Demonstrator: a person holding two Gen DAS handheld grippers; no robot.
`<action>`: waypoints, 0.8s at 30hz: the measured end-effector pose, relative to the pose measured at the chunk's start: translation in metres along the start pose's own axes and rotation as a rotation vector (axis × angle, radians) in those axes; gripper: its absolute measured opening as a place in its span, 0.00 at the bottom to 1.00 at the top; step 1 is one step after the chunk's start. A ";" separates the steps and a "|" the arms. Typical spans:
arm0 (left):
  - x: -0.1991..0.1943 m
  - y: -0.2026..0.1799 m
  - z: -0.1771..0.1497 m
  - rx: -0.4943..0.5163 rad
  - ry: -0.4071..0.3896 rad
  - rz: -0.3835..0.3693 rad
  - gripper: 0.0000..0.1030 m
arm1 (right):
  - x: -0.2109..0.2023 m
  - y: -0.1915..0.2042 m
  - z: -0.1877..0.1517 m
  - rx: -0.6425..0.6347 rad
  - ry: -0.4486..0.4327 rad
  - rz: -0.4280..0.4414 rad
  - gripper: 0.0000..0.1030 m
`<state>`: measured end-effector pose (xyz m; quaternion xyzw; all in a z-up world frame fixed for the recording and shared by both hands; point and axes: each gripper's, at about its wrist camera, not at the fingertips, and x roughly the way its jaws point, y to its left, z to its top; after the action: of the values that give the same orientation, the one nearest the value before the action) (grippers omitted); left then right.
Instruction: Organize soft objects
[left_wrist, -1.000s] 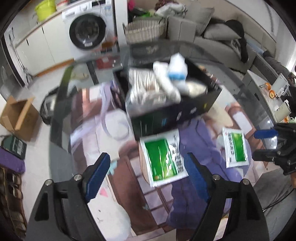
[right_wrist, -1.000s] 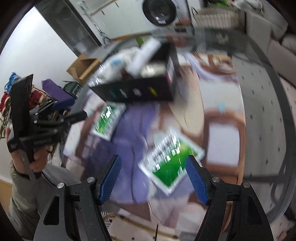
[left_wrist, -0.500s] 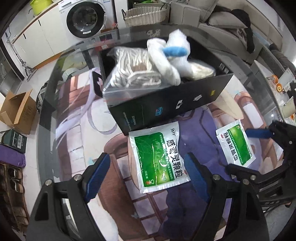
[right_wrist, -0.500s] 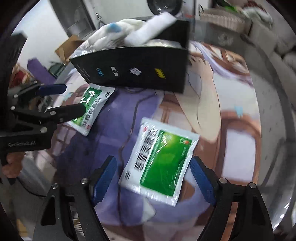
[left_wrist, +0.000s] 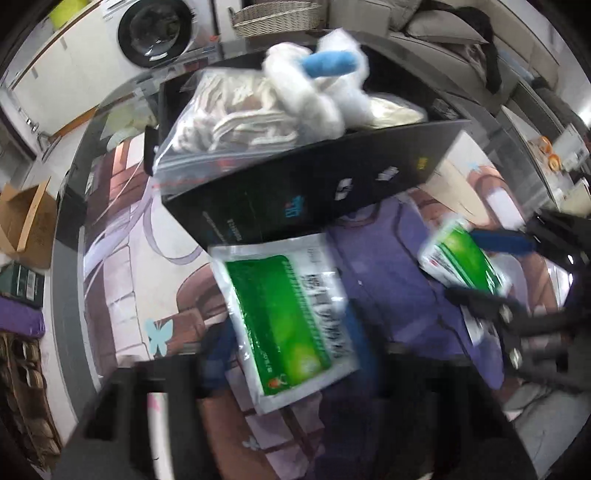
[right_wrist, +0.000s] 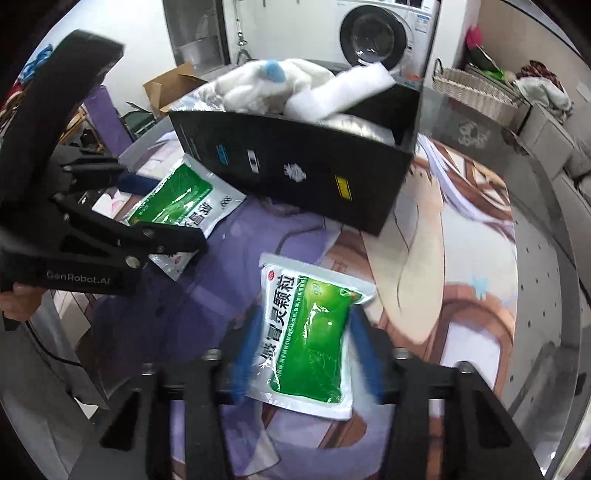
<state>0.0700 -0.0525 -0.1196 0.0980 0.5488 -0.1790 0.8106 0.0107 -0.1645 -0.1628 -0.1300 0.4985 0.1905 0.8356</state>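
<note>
Two green pouches lie flat on the bench (right_wrist: 535, 332), one straddled by each pair of tongs, in front of the black box (right_wrist: 306, 173).

Risks:
- The left pouch (left_wrist: 291, 321) sits between the fingers of the left tongs (left_wrist: 288, 350), which appear open; blur prevents confirming contact. A thin, flat, glossy foil pouch gives little edge to catch, so the fingers may slide over it.
- The right pouch (right_wrist: 310, 336) lies between the spread fingers of the right tongs (right_wrist: 303, 350), not yet gripped. Closing on a flat face could buckle it or push it across the printed mat.
- The box is already heaped with a bagged cloth (left_wrist: 236, 118) and white plush (left_wrist: 317, 88) above the rim. Added pouches may slip off the pile.

Both pouches are white-edged, green-centred, sealed and slightly puffy.
</note>
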 end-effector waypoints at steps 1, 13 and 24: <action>-0.002 -0.001 -0.001 0.008 0.000 0.002 0.35 | 0.001 0.000 0.002 -0.008 -0.003 0.006 0.38; -0.019 0.024 -0.005 -0.038 -0.014 0.008 0.77 | 0.003 -0.003 0.009 -0.036 -0.015 0.012 0.36; 0.010 0.020 0.005 -0.076 0.058 0.031 0.80 | 0.003 -0.002 0.009 -0.035 -0.015 0.010 0.36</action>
<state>0.0856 -0.0380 -0.1277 0.0810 0.5770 -0.1425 0.8002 0.0200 -0.1620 -0.1612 -0.1410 0.4895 0.2042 0.8359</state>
